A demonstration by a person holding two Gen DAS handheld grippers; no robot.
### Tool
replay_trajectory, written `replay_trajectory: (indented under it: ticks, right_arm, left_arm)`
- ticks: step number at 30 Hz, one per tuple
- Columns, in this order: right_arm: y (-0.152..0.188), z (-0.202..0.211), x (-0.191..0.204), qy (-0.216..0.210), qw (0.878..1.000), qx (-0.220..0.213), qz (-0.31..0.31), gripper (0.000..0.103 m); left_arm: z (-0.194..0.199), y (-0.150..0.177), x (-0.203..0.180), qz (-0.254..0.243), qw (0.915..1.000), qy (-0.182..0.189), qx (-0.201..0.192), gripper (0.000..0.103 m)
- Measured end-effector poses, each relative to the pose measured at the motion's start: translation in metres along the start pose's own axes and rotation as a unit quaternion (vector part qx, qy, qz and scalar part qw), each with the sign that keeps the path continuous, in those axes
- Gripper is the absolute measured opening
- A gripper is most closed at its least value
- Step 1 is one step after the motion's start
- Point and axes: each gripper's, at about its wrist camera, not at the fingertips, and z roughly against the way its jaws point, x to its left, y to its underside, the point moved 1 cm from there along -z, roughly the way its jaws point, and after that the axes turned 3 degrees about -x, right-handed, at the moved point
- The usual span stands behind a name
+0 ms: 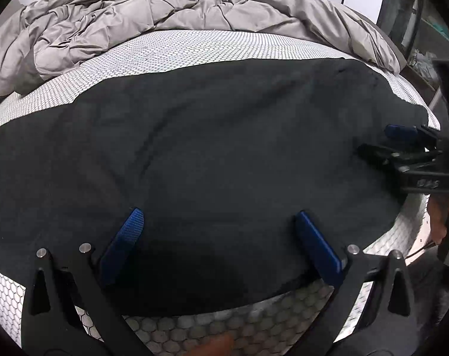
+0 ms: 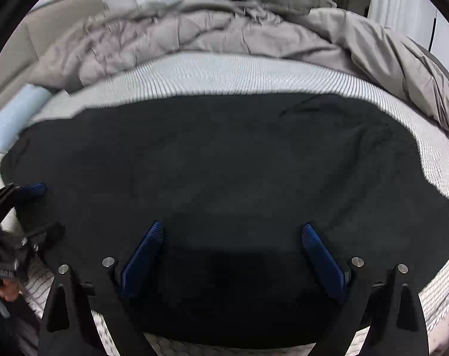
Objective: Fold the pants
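A: Bed with white honeycomb-patterned mattress cover (image 1: pixel 212 44) is the work area. Status of each hand-held gripper?

B: Left hand-held gripper (image 1: pixel 218 219): blue fingers spread apart, nothing between them, over the near edge of the dark charcoal soft-fabric pants (image 1: pixel 209 136). Right hand-held gripper (image 2: pixel 231 231): likewise spread wide and empty, over the same near edge.

A: Handling?

B: Judged light, limp, non-fragile; it will drape and sag, and shouldn't slip off the textured pads. Best taken at an edge or corner, one hand-held gripper per end.

A: Counts?

B: One pair of pants, spread flat. Two grippers. One crumpled grey duvet (image 1: pixel 135 17) beyond. One pale blue roll (image 2: pixel 13 121) at the left, what it is unclear.
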Motion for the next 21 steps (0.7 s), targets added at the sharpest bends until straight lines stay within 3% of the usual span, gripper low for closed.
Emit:
replay_trajectory:
  ticks: [5, 12, 15, 21]
  right_arm:
    - [-0.003, 0.008, 0.047, 0.06, 0.994, -0.036, 0.09, 0.096]
    - [-0.005, 0.001, 0.035, 0.011, 0.995, 0.001, 0.102, 0.097]
    - [-0.005, -0.003, 0.03, 0.009, 0.996, 0.014, 0.086, 0.099]
    - [0.005, 0.006, 0.036, 0.035, 0.991, -0.011, 0.129, 0.1]
  left_arm:
    - [-0.004, 0.001, 0.002, 0.004, 0.9998, -0.019, 0.002, 0.103]
    - [-0.003, 0.003, 0.012, 0.019, 0.9991, -0.036, 0.004, 0.103]
    - [-0.002, 0.001, 0.011, 0.026, 0.9983, -0.051, 0.013, 0.103]
    - [0.0, 0.0, 0.01, 0.039, 0.9968, -0.067, 0.018, 0.103]
